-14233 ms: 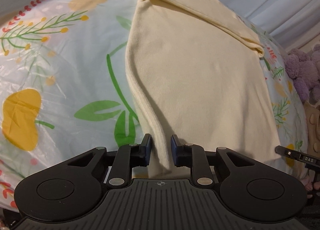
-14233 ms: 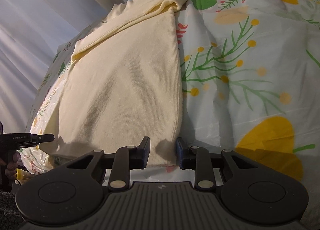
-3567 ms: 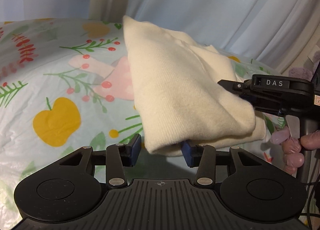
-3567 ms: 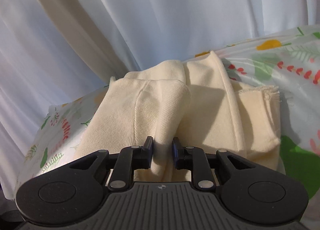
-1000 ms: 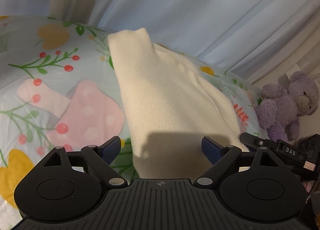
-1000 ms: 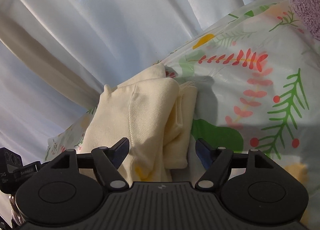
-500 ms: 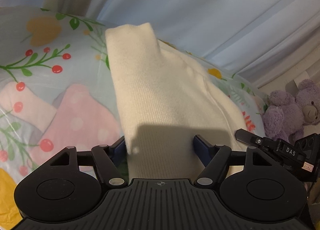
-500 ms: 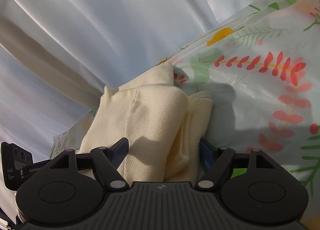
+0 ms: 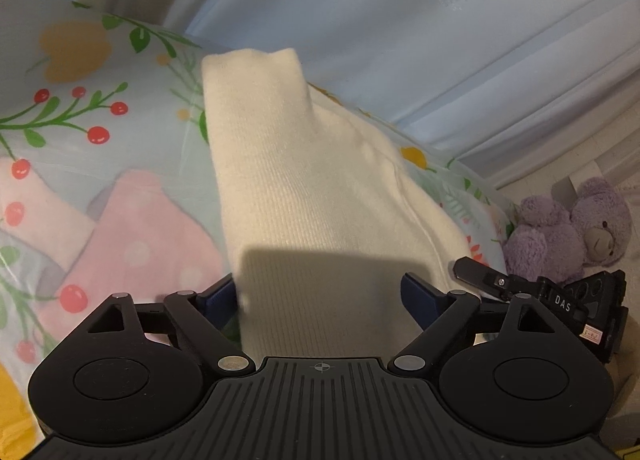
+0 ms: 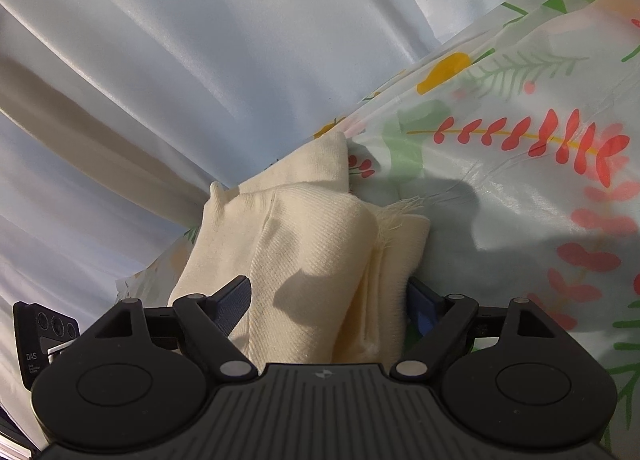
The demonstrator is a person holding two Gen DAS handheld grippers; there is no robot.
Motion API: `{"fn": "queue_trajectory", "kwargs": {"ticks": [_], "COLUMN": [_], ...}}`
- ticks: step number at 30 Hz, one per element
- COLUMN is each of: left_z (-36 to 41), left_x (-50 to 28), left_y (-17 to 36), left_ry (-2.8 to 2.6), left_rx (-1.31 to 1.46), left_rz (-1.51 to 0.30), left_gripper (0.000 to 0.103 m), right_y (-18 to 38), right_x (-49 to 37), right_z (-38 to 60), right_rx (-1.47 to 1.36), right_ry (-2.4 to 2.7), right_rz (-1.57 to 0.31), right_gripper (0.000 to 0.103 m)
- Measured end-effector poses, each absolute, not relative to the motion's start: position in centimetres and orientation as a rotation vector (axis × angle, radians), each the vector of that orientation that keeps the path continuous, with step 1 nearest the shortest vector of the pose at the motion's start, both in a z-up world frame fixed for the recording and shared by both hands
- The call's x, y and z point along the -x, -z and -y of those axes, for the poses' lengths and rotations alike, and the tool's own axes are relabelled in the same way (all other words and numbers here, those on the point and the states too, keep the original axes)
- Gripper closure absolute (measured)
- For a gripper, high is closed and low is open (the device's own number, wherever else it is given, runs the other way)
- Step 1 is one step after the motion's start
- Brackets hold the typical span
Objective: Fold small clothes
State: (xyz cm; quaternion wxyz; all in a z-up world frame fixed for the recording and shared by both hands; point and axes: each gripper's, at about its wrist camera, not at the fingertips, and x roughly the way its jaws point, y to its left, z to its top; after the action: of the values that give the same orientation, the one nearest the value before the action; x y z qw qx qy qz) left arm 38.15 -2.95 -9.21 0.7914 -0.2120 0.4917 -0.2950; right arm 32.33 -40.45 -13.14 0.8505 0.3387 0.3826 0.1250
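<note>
cream knit top (image 9: pixel 320 220), folded thick, is straddled by the wide-open jaws of the left gripper (image 9: pixel 320 296) and right gripper (image 10: pixel 328 300), probably so the bundle can be squeezed on the flowered sheet (image 10: pixel 520 188).

Folded garment (image 9: pixel 320 200) on bedsheet (image 9: pixel 80 140), running from 6 toward 12 o'clock; curtain (image 9: pixel 440 40) behind at 12; teddy bear (image 9: pixel 568 232) at 3, beyond bed edge.
</note>
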Motion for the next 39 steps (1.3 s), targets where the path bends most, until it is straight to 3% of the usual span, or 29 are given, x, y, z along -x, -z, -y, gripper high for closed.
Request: {"fn": "queue_trajectory", "kwargs": {"ticks": [2,6,10,12,14,16,17,20,23,39], "left_z": [2.6,2.2,1.7,1.8,2.0,2.3,2.4,2.3,2.2,-3.3], "left_x": [-38.3,-38.5,-38.7,-38.8,-38.9,-38.7,-38.7,-38.8,-38.7,-32.3], "left_y": [9.4,9.4,9.8,9.8,9.8,9.7,9.7,10.0,9.7,2.0], "left_ry": [0.632,0.617,0.634,0.648,0.664,0.646,0.632,0.615,0.601,0.545], "left_rx": [0.484,0.481,0.516,0.529,0.53,0.499,0.479,0.5,0.524,0.462], "left_rz": [-1.058,-1.054,-1.054,-1.051,-1.044,-1.031,-1.025,-1.021,-1.01,-0.818], "left_gripper": [0.016,0.033,0.032,0.025,0.021,0.028,0.038,0.049,0.058,0.063], "right_y": [13.2,13.5,13.8,13.9,13.6,13.5,13.5,13.3,12.5,7.4], "right_x": [-32.3,-32.4,-32.6,-33.0,-33.4,-33.6,-33.7,-33.8,-33.6,-31.1], "right_z": [40.0,40.0,40.3,40.0,39.4,38.7,38.4,37.9,37.0,31.4], "right_rx": [-0.683,-0.688,-0.722,-0.734,-0.707,-0.671,-0.662,-0.659,-0.621,-0.561], "right_ry": [-0.266,-0.282,-0.305,-0.331,-0.339,-0.337,-0.345,-0.368,-0.346,-0.496], "right_rz": [-0.802,-0.795,-0.804,-0.815,-0.818,-0.821,-0.825,-0.81,-0.798,-0.713], "right_gripper": [0.024,0.055,0.049,0.036,0.034,0.039,0.046,0.062,0.065,0.068]}}
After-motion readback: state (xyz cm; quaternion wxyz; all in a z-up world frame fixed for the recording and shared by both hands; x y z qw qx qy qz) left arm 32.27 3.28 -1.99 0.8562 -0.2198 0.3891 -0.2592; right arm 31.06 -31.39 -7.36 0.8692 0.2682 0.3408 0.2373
